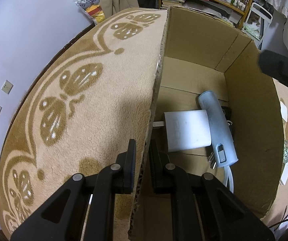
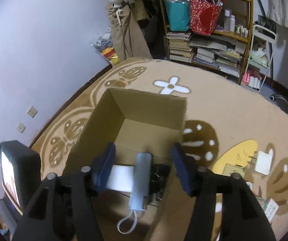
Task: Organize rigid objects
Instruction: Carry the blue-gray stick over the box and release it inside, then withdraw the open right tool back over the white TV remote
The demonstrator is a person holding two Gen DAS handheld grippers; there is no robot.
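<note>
An open cardboard box (image 2: 152, 108) stands on the patterned carpet. Inside lie a white flat block (image 1: 187, 130), a pale blue cylinder with a white cord loop (image 1: 217, 126) and a dark item under them. My left gripper (image 1: 143, 150) is shut on the box's left wall (image 1: 154, 104), one finger outside, one inside. My right gripper (image 2: 144, 156) is open and empty above the box; below it I see the cylinder (image 2: 142, 180) and the white block (image 2: 120, 178). The right gripper's body shows at the left wrist view's right edge (image 1: 280, 66).
On the carpet right of the box lie a yellow oval board (image 2: 238, 156), a white plug adapter (image 2: 263, 162) and small packets (image 2: 270, 208). A bookshelf (image 2: 208, 40) and white cart (image 2: 262, 56) stand at the back. A wall runs on the left.
</note>
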